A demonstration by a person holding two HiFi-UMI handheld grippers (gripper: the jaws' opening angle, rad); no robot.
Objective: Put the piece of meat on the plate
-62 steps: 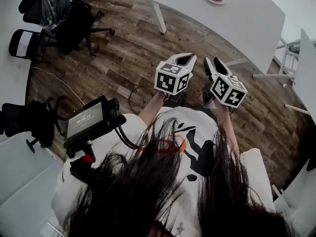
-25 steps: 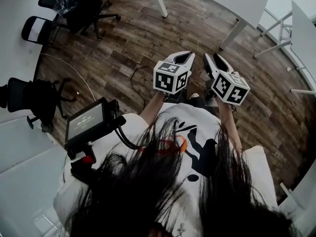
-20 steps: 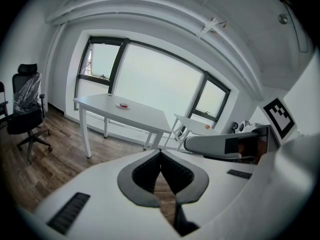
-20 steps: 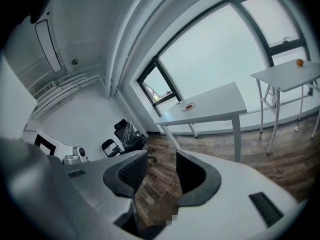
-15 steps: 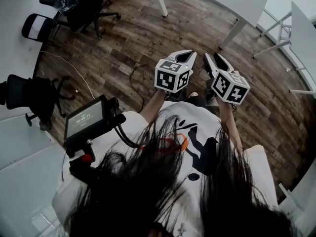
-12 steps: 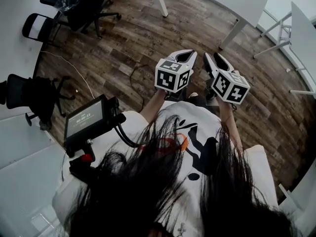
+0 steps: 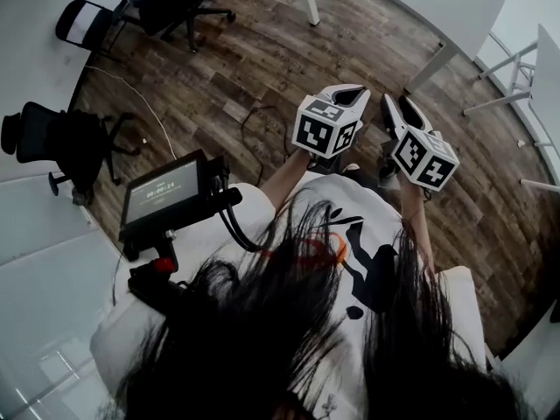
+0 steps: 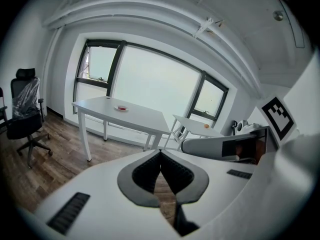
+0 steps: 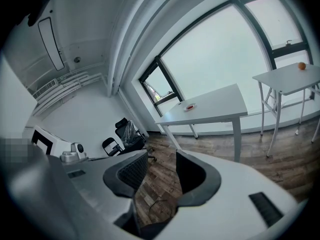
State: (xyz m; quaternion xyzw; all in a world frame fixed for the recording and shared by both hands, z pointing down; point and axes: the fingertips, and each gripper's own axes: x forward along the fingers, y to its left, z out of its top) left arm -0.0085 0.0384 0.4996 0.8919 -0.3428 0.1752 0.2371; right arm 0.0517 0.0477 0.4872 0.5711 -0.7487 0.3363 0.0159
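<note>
Far across a wood floor [image 8: 50, 159], a white table [image 8: 142, 118] bears the plate [image 9: 185, 107], with the meat [image 9: 190, 105] seemingly already on it. The left gripper [image 8: 160, 154] is closed and the right gripper [image 9: 161, 156] is slightly parted. Both are empty, and nothing seems left to grasp.

An office: black swivel chair [image 8: 24, 120] left of the left gripper [image 8: 160, 152], white counter [image 8: 136, 117] and wide windows [image 8: 152, 84] ahead of it, wood-plank floor [image 8: 52, 161] below.

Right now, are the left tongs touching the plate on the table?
Apart. The left gripper view shows the plate far off on the table, beyond the left tongs.
</note>
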